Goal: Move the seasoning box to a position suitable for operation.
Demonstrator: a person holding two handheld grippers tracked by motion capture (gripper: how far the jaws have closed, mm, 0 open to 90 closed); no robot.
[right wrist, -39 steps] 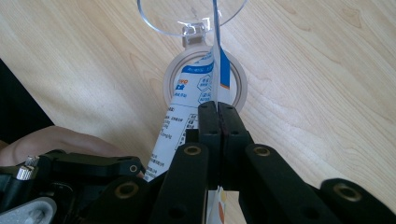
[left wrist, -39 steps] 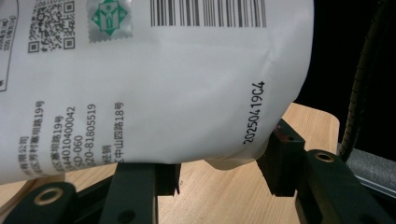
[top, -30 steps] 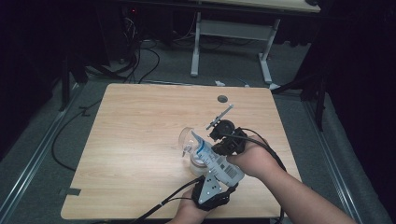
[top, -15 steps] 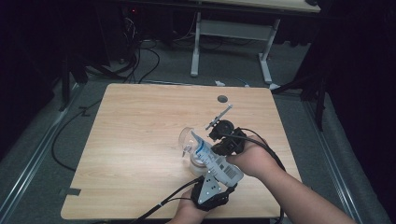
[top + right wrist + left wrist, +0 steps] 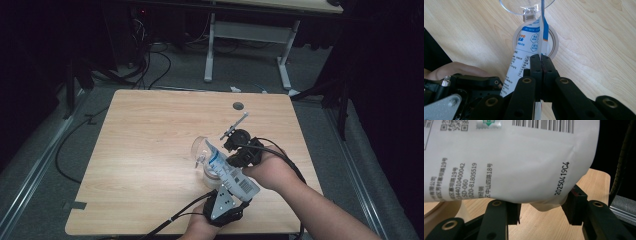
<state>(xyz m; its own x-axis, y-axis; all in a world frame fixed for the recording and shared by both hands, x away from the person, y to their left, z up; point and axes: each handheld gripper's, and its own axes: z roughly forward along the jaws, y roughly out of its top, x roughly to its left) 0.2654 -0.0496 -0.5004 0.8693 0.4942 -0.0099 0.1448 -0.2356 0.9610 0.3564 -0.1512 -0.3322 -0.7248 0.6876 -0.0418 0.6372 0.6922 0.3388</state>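
- Hardly anything differs in the high view from a second ago: our left gripper (image 5: 226,197) sits at the near edge of the table (image 5: 150,130) as before, the right gripper (image 5: 243,149) beside it, and the white printed pouch (image 5: 227,170) slants between them over a roll of tape (image 5: 212,175) with a clear lidded container (image 5: 202,149) just beyond. We judge that we are holding steady, perhaps pouring or about to tear the pouch.
- Looking along the left gripper's own view, the pouch (image 5: 506,160) hangs just above the jaws, its lower corner dipping between them. The jaws stand moderately apart with a gap on each side, so they do not seem to clamp it.
- From the right gripper (image 5: 541,62) view, the jaws are pressed together on the pouch's thin edge (image 5: 541,32), its blue-printed face (image 5: 524,50) leaning over the tape roll (image 5: 554,40) toward the clear container (image 5: 529,7).
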